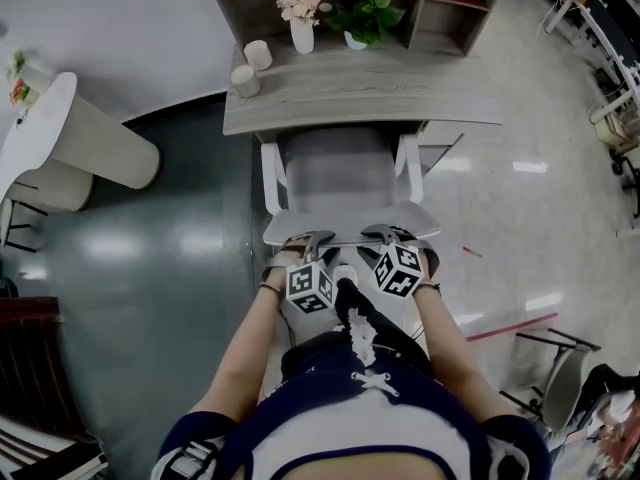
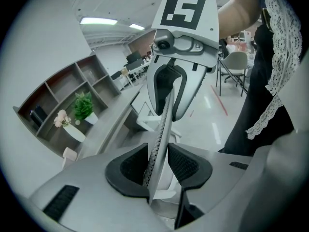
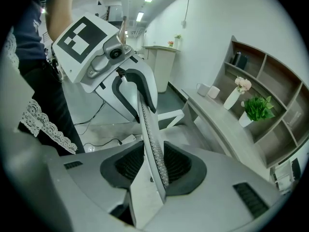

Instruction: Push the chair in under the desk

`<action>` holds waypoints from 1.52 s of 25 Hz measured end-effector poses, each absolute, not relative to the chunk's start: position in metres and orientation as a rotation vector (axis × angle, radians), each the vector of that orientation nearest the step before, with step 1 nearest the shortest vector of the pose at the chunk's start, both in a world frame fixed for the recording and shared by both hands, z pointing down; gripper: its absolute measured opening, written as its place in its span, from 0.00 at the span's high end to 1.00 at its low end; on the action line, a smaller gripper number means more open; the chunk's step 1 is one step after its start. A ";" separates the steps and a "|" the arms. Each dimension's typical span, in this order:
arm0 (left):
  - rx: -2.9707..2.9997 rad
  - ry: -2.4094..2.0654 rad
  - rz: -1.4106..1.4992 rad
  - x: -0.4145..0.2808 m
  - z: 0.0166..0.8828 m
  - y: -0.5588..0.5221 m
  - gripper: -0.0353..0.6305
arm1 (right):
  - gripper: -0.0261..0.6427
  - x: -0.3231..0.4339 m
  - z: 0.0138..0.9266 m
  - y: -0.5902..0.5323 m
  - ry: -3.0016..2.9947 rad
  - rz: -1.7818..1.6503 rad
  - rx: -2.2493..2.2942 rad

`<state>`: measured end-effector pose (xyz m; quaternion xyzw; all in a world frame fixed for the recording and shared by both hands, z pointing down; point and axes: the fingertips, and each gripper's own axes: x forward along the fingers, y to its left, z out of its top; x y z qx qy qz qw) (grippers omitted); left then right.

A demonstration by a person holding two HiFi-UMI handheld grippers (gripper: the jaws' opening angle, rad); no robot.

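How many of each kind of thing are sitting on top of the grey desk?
Pale round cups: 2
White vase of pink flowers: 1
White pot with a green leafy plant: 1
Total: 4

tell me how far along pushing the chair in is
Done: left claw and right claw are clamped on the chair's backrest. In hand: the push, with the seat meeting the desk edge. Left: most of the seat and both armrests lie outside the desk.
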<state>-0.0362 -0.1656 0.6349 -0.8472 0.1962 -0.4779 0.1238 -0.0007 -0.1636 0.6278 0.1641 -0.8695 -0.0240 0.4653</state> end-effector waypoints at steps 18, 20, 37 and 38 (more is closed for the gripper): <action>-2.494 0.621 -1.380 -0.014 0.633 -0.181 0.76 | 0.74 0.070 0.656 -0.196 -1.872 -0.218 0.398; -2.495 0.616 -1.381 -0.014 0.633 -0.181 0.76 | 0.75 0.070 0.654 -0.195 -1.879 -0.212 0.416; -2.486 0.565 -1.370 -0.019 0.634 -0.166 0.76 | 0.75 0.066 0.651 -0.176 -1.905 -0.105 0.539; -2.486 0.561 -1.368 -0.019 0.634 -0.165 0.76 | 0.75 0.066 0.651 -0.175 -1.905 -0.098 0.549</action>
